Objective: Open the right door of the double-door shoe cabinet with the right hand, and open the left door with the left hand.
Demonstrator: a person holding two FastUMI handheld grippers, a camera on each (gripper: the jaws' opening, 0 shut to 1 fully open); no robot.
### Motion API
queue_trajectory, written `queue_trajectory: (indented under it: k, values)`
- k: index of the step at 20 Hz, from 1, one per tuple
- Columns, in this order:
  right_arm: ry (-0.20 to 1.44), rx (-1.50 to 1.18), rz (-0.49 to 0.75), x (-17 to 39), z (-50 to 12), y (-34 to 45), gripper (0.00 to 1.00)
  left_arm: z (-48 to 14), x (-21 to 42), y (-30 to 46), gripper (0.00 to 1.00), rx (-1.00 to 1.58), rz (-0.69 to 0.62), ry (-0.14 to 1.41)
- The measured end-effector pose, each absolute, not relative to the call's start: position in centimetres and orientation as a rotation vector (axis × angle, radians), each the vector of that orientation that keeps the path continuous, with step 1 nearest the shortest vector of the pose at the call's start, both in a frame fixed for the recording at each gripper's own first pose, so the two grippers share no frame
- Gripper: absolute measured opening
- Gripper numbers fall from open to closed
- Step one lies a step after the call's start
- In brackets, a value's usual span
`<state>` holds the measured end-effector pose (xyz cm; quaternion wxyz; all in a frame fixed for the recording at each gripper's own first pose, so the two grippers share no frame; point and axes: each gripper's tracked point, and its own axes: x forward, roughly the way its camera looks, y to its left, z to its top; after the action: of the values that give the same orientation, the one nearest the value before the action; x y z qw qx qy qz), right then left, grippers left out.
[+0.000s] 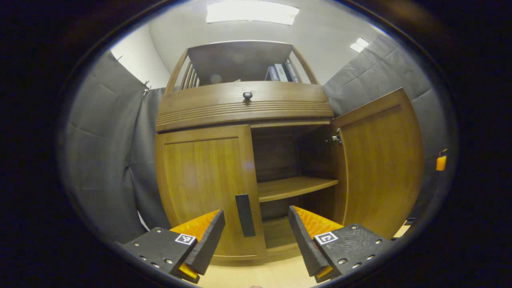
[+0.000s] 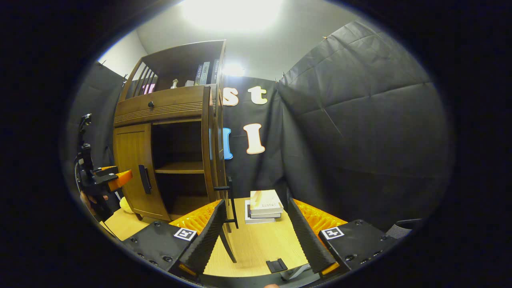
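Doors first: the right door (image 1: pixel 380 160) of the shoe cabinet (image 1: pixel 244 106) stands wide open, and I see its edge and black handle (image 2: pixel 230 200) near my right gripper (image 2: pixel 256 236). The left door (image 1: pixel 208 188) is shut flat. Its dark handle (image 1: pixel 245 215) sits low on the door's right edge, between the fingers of my left gripper (image 1: pixel 256 236) but farther off, not touching.

Both grippers are spread wide and hold nothing. In the right gripper view I also see the left gripper (image 2: pixel 114 180) out at the far left, near the shut door.

I think the left door is the job that is left. I could go wrong here. If I close the fingers too soon, they grab air. If I push in crooked, a finger may bump the door or slip into the open half by the shelf (image 1: pixel 296 187). The open right door could swing if my right gripper knocks it.
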<state>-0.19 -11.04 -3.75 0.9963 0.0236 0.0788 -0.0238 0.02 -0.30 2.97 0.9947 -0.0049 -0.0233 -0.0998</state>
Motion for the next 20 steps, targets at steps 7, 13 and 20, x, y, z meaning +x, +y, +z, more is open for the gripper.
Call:
queue_trajectory:
  k: [7, 13, 20]
  values:
    - [0.181, 0.013, -0.077, -1.7, -4.5, -11.5, 0.92, 2.1, 1.7, 0.3, 0.9, -0.049, -0.138, -0.02]
    - [0.201, 0.002, -0.087, -2.1, -5.0, -11.8, 0.92, 0.7, 1.7, 0.2, 0.92, -0.072, -0.131, 0.03]
    - [0.214, -0.002, -0.087, -2.1, -5.4, -12.1, 0.92, 0.4, 2.3, 0.2, 0.79, -0.054, -0.133, 0.045]
